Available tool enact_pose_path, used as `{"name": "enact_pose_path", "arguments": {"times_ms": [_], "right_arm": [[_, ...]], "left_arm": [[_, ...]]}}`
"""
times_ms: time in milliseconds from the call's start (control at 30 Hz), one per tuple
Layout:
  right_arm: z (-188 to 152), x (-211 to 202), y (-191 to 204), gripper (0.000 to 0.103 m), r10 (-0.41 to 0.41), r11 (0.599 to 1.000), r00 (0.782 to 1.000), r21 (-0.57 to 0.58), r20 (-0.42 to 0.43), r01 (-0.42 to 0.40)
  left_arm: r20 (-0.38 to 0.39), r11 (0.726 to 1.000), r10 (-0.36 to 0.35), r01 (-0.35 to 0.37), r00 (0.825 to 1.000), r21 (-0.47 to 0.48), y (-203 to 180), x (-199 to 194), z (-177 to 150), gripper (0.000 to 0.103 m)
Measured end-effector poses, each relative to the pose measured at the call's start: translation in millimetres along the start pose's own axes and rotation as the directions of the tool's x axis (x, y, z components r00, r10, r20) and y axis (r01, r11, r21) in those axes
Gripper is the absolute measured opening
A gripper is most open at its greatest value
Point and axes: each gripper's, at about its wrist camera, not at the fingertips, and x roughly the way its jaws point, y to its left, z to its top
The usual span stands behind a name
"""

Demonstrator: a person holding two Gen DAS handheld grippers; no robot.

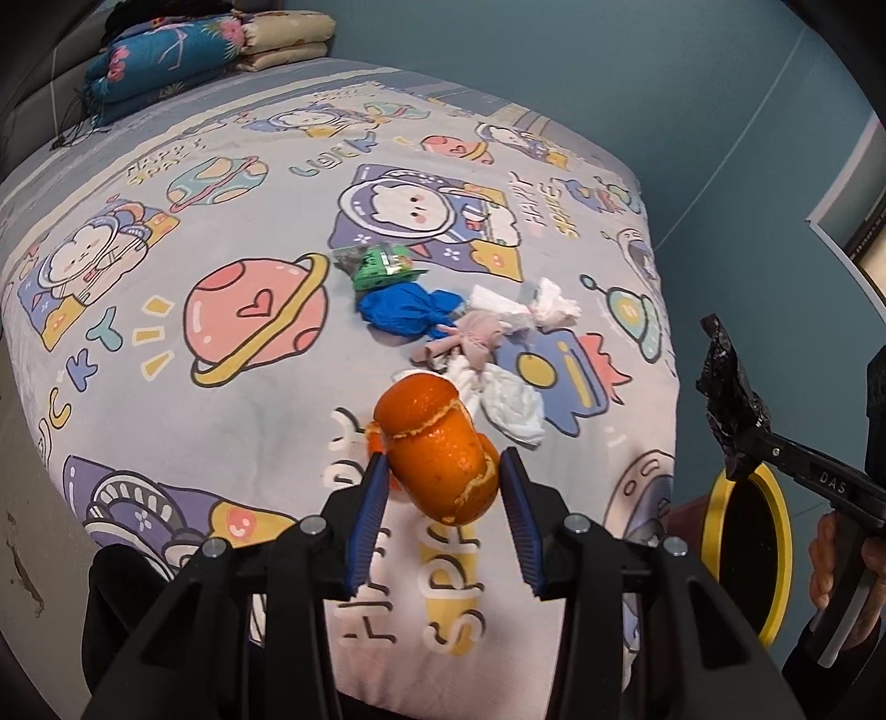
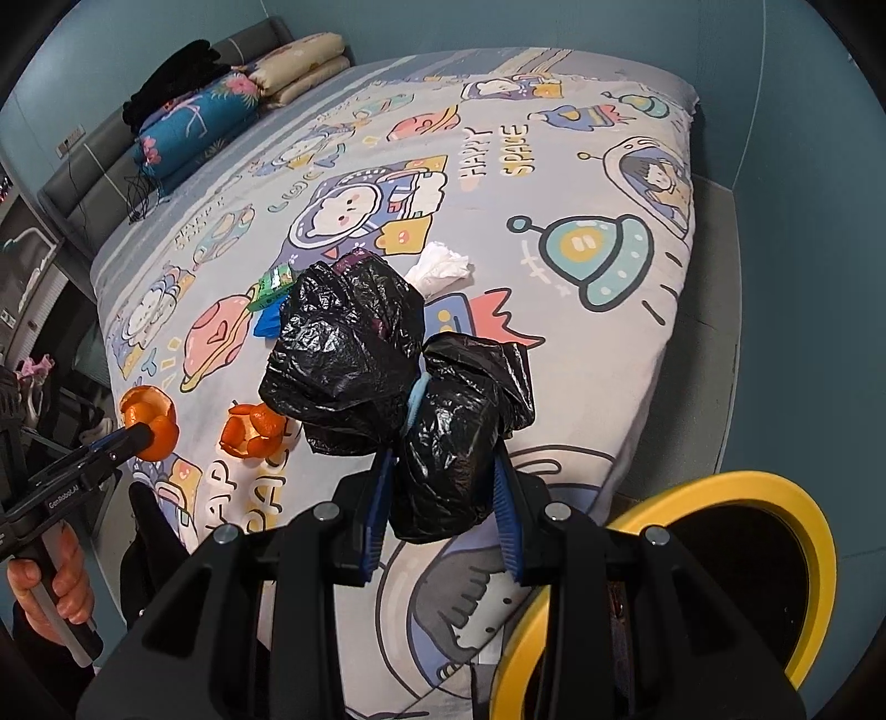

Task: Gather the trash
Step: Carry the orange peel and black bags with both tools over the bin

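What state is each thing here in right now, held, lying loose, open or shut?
Left gripper: shut on orange peel.
Orange peel: held above the bed.
Right gripper: shut on black bag.
Black bag: crumpled, held.
Second orange peel: lying on the bed.
Blue wrapper: crumpled, lying loose.
White tissue: crumpled, lying loose.
Yellow-rimmed bin: open, beside the bed.

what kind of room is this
Most likely a bedroom: a bed with a cartoon space-print cover, folded quilts stacked at its head, and a padded headboard against the wall.
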Motion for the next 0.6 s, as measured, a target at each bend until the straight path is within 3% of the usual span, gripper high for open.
{"name": "enact_pose_path", "arguments": {"times_ms": [600], "right_arm": [[-24.2,-39.1,-36.2,0.032,0.007,0.997,0.998,0.078,0.057,-0.012]], "left_arm": [[-0.004,0.988,-0.091,0.091,0.996,0.125,-81.0,-20.1,-14.0,0.039]]}}
